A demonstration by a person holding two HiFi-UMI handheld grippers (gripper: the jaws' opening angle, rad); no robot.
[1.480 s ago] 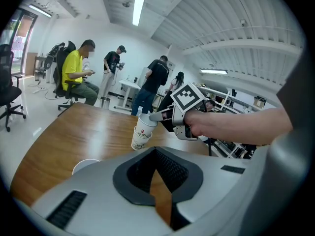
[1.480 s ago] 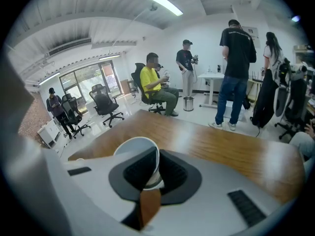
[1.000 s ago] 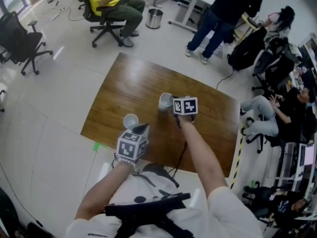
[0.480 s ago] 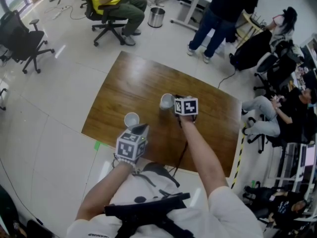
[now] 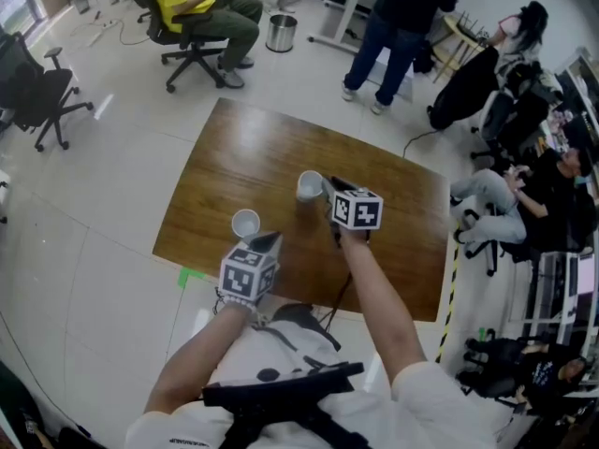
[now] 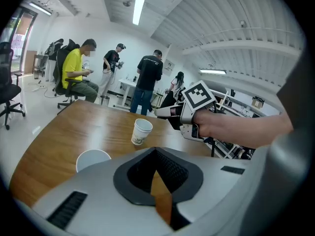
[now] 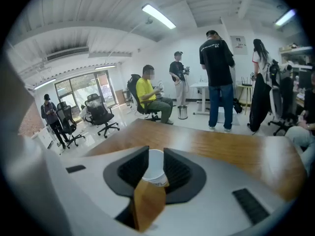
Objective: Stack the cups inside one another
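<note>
As its jaws have just been opening, the right gripper (image 5: 329, 191) leaves the printed white paper cup (image 5: 309, 186) unpressed between them, upright on the brown wooden table (image 5: 234, 148). The left gripper (image 5: 268, 242) is clenched and empty. Next, I judge, the plain white paper cup (image 5: 245, 224) needs grasping for nesting.

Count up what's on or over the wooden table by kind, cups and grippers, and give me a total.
Paper cups: 2
Grippers: 2, the left gripper and the right gripper
Total: 4
</note>
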